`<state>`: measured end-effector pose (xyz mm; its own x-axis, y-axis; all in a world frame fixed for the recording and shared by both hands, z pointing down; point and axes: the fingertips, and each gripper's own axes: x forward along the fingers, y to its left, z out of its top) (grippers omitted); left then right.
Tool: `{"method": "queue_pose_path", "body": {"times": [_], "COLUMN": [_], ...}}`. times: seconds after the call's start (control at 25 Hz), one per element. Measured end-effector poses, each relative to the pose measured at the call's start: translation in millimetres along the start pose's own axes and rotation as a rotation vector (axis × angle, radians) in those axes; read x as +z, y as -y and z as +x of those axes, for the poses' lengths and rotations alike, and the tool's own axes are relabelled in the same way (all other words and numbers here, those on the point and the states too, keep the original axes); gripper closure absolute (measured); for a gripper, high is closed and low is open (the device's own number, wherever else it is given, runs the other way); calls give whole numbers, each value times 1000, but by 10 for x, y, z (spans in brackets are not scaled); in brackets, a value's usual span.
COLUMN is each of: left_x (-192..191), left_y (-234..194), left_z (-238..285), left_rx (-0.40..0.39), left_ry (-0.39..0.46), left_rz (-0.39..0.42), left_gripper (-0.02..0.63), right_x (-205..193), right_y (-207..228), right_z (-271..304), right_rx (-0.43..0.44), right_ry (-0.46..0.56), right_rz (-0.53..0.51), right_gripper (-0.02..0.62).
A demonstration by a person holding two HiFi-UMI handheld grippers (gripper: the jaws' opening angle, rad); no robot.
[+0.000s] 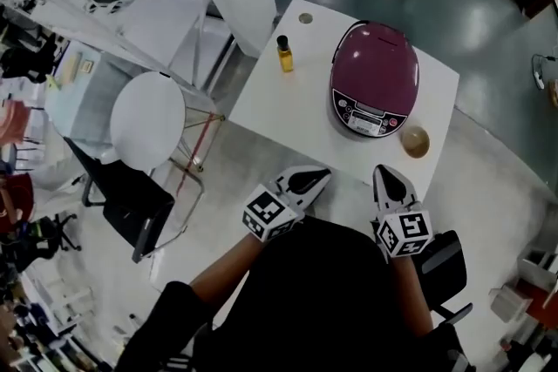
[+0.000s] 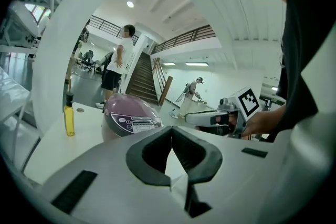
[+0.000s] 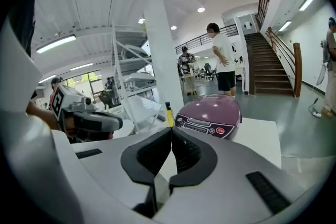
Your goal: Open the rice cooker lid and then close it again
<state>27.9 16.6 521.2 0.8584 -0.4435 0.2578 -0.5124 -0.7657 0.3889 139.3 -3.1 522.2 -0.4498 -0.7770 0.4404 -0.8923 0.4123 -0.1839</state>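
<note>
On the white table [image 1: 261, 104] sat the purple rice cooker [image 1: 375, 70] with its lid down. A yellow bottle [image 1: 285, 55] stood near it, and maybe a small brown bowl [image 1: 415, 142] too. The left gripper [image 1: 321, 176] and right gripper [image 1: 384, 173] were closed and empty, at the table's near edge.

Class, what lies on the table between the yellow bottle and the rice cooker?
Nothing. In the head view, the stretch of white table between the yellow bottle and the rice cooker is bare.
</note>
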Motion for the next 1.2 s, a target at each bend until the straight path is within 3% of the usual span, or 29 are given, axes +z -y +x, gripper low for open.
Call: {"method": "queue_pose_path", "body": {"times": [0.16, 0.36, 0.68, 0.8, 0.96, 1.2], "left_x": [-93, -342, -597, -492, -421, -324], "left_y": [448, 976, 1677, 1816, 1910, 1627], "left_z": [-37, -45, -245, -424, -604, -1149], "left_rx": [57, 110, 95, 135, 128, 213], "left_ry": [43, 31, 0, 52, 68, 157], "left_rz": [-3, 45, 99, 101, 130, 136], "left_gripper": [603, 603, 603, 603, 603, 603], "right_x": [-92, -436, -937, -949, -878, -809], "right_y": [43, 253, 116, 2, -114, -479], "right_z": [-511, -1171, -1973, -2186, -2363, -2391], "right_rx": [-17, -84, -118, -135, -192, -238], "right_ry": [44, 72, 76, 101, 131, 153], "right_rz": [-3, 34, 68, 75, 60, 31], "right_gripper": [595, 595, 595, 595, 595, 595]}}
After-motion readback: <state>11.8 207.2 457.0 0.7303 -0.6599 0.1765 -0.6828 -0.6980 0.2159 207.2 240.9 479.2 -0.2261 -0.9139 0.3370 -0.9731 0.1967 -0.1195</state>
